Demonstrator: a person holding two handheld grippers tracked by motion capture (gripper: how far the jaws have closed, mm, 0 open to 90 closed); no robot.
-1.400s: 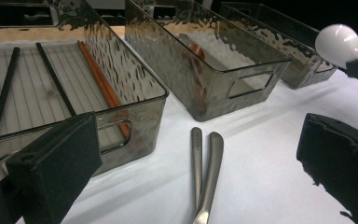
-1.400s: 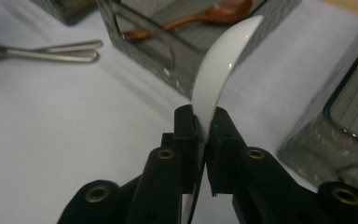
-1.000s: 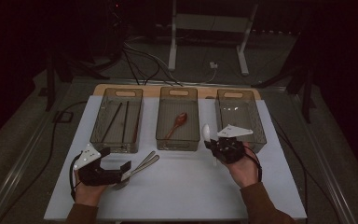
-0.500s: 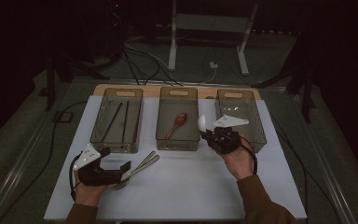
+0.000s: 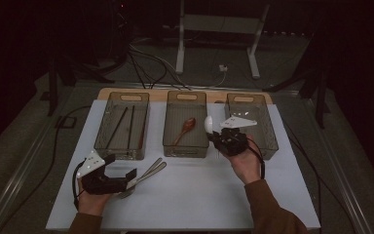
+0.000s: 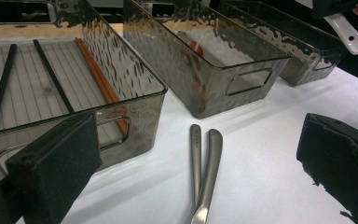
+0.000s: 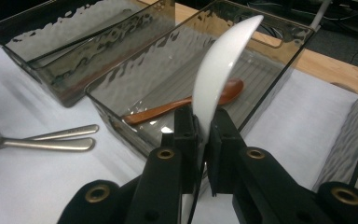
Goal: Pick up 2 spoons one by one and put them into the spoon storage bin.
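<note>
I have the white spoon (image 7: 223,65) clamped edge-on in my right gripper (image 5: 222,136), jaws pinched on its handle, and it hangs over the near right corner of the middle bin (image 5: 187,145), at about 1 o'clock from table centre in the high view. Its long axis runs up and away from the jaws, bowl end highest, pointing toward 11 o'clock over the bin. My left gripper (image 5: 121,178) sits at 8 o'clock with jaws spread wide and nothing between them, facing the two metal handles (image 6: 205,163) lying on the white mat (image 5: 204,195). As I read it, the sorting is partway: chopsticks (image 5: 124,127) already lie in the left bin (image 5: 104,146), a wooden spoon (image 5: 185,129) rests in the middle one, and the right bin (image 5: 272,141) looks bare. What is left, I judge, is dropping this spoon beside the wooden one, then clearing the metal cutlery.
</note>
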